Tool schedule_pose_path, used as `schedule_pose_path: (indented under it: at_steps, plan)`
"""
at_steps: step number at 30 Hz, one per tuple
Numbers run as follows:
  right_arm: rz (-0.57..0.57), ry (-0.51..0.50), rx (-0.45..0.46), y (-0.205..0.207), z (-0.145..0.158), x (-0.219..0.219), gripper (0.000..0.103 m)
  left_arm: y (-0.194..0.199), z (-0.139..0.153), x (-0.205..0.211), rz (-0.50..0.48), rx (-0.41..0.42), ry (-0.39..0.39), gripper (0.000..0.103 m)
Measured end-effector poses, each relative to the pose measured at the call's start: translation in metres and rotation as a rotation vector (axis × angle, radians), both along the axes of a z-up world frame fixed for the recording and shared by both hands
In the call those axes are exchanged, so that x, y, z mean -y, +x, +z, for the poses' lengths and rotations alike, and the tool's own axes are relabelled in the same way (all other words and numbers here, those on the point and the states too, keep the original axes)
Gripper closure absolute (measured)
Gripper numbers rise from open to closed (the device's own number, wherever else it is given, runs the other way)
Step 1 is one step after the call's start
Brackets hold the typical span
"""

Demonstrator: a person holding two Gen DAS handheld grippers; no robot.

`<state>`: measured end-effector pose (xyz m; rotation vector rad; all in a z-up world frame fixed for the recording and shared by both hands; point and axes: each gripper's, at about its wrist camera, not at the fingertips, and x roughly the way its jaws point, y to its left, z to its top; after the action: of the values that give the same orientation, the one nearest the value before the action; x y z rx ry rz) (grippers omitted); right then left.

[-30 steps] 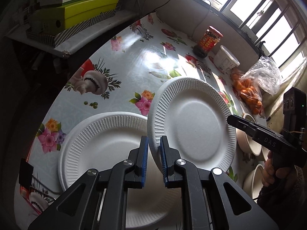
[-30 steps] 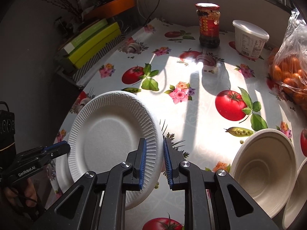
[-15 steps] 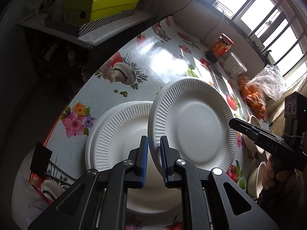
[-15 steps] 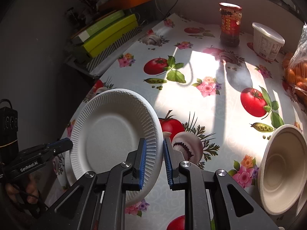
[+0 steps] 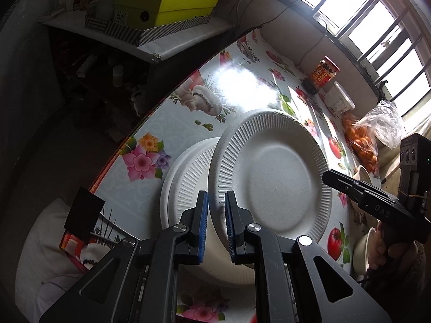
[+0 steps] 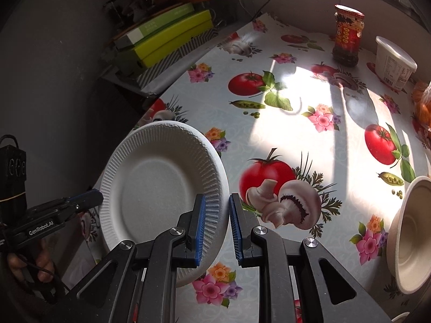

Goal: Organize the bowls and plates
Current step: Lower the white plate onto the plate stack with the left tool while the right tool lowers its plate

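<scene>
A white paper plate (image 5: 277, 177) is held in the air between my two grippers, tilted, above another white paper plate (image 5: 186, 183) that lies on the table near its left edge. My left gripper (image 5: 215, 215) is shut on the held plate's near rim. My right gripper (image 6: 217, 215) grips the opposite rim of the same plate (image 6: 161, 188). The right gripper also shows in the left wrist view (image 5: 327, 175). A white bowl (image 6: 409, 234) sits on the table at the right.
The table (image 6: 282, 134) has a fruit-and-flower printed cloth. At the back stand a red-labelled jar (image 6: 347, 35) and a white tub (image 6: 394, 64). A bag of oranges (image 5: 363, 145) lies at the right. Green boxes (image 5: 164, 8) are stacked on a shelf beyond the left edge.
Both grippers have carried the held plate leftward, so it now hangs over the plate lying on the table. The grip on it has not changed.
</scene>
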<state>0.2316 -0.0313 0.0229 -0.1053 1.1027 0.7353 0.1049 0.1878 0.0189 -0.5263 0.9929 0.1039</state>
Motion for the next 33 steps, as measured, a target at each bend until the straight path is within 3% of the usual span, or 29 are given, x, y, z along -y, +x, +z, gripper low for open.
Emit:
schedule_pose_path:
  at_steps: [33]
  plan:
    - [0.026, -0.069, -0.022, -0.017, -0.026, -0.027, 0.085, -0.011, -0.021, -0.021, 0.025, -0.048, -0.008, 0.090]
